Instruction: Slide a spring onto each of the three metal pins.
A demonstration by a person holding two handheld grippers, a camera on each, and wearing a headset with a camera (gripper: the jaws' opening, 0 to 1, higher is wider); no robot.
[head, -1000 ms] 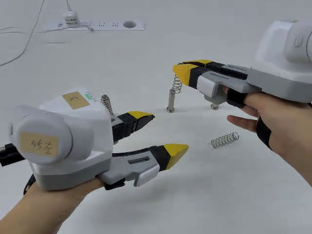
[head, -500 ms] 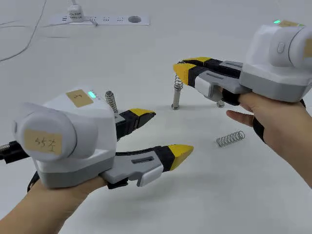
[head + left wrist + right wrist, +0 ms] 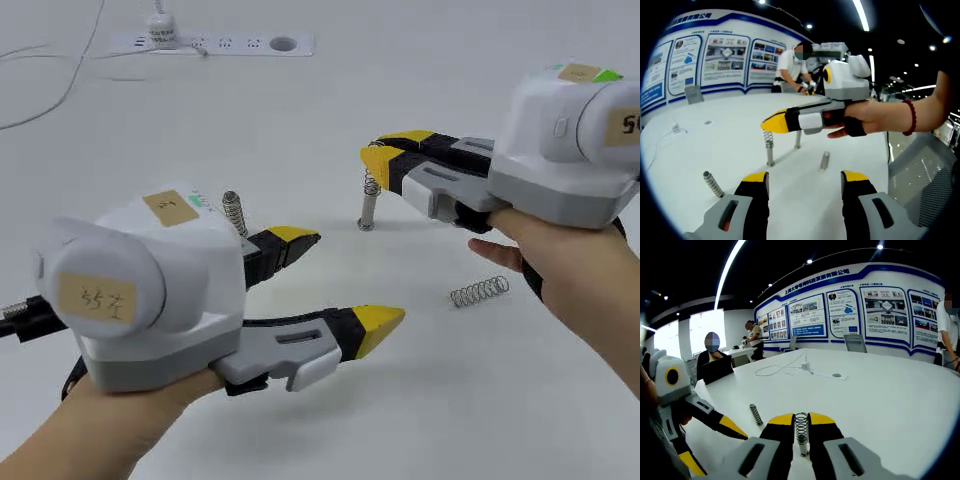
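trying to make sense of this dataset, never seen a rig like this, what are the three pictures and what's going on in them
No robot here: a person holds a two-jaw gripper in each hand. The head view comes from a headset camera. Each round view comes from a camera riding on one gripper. The left gripper is open, holding nothing. The right gripper pinches a spring onto an upright metal pin. On the table a loose spring lies flat, and a second pin already wears one.

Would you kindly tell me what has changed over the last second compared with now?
The right gripper, still shut on the spring, has eased it down in line over the pin's top. The left gripper stays open and idle; the loose spring still lies on the table.
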